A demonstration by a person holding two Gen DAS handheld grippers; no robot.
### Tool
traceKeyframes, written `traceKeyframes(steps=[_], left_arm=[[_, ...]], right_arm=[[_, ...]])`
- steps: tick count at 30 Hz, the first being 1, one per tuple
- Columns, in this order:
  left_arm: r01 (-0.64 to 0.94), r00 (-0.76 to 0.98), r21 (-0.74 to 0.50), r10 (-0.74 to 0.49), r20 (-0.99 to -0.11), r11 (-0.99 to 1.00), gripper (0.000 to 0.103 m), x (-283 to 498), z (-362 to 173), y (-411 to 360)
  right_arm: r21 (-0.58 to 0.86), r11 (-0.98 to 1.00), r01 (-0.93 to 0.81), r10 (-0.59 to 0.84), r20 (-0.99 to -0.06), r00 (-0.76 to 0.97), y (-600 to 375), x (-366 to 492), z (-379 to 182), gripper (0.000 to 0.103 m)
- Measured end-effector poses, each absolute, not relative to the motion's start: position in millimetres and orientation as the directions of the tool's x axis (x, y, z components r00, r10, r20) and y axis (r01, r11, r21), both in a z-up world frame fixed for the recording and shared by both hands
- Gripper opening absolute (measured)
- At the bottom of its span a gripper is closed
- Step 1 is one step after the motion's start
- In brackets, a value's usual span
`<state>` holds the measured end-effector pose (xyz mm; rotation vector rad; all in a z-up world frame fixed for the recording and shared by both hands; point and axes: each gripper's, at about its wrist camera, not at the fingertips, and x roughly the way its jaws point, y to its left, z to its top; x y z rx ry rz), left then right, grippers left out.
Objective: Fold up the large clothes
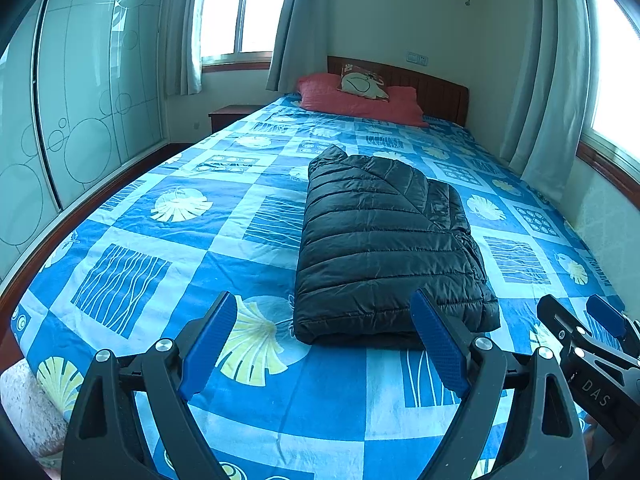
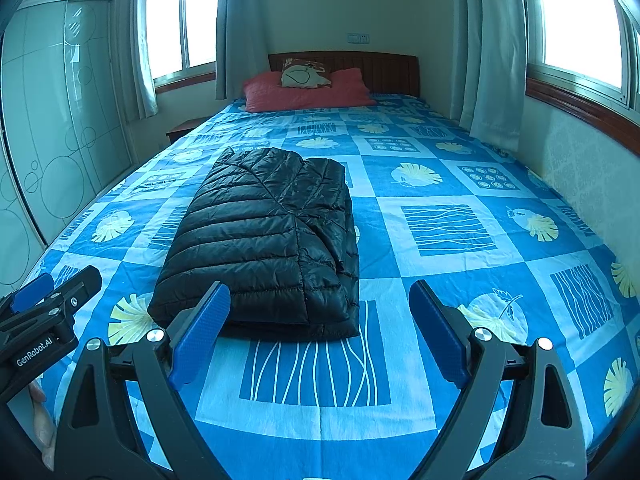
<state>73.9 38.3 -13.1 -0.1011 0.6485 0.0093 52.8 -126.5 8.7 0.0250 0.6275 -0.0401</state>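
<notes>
A black quilted puffer jacket (image 1: pixel 384 240) lies folded into a compact rectangle on the blue patterned bedspread (image 1: pixel 180 248); it also shows in the right wrist view (image 2: pixel 268 240). My left gripper (image 1: pixel 324 312) is open and empty, held above the bed's near end just in front of the jacket's near edge. My right gripper (image 2: pixel 320 300) is open and empty, to the right of the jacket's near corner. The right gripper shows at the left wrist view's right edge (image 1: pixel 580 320); the left gripper shows at the right wrist view's left edge (image 2: pixel 56 292).
A red pillow (image 1: pixel 356 100) with a small patterned cushion (image 1: pixel 362 82) lies at the wooden headboard (image 1: pixel 440 88). A sliding wardrobe (image 1: pixel 80 100) stands along the left. A nightstand (image 1: pixel 232 114) is by the far left corner. Curtained windows (image 2: pixel 576 20) and a wall run along the right.
</notes>
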Motion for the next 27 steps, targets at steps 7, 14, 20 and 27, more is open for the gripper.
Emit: traceKeyframes(steps=[7,14,20,27], left_arm=[[-0.046,0.801,-0.097,-0.021,-0.598,0.994,0.087,71.1,-11.5,39.2],[-0.042,0.808,-0.092,-0.021,-0.589,0.995,0.087,67.4,-8.4,35.2],[-0.040,0.818,-0.071,-0.008,-0.575,0.997,0.087,64.1,-4.6,30.0],[-0.034,0.821,-0.063,-0.008,-0.571,0.997,0.087,63.9,-3.7,25.5]], right_arm=[[0.010,0.999,0.041,-0.027,-0.585,0.811,-127.6,51.1,9.5,0.091],[0.007,0.999,0.038,-0.027,-0.583,0.812,-128.3,50.1,10.2,0.091],[0.007,0.999,0.039,-0.028,-0.579,0.815,-130.0,48.1,10.0,0.091],[0.006,0.999,0.039,-0.029,-0.579,0.815,-130.4,47.8,9.5,0.091]])
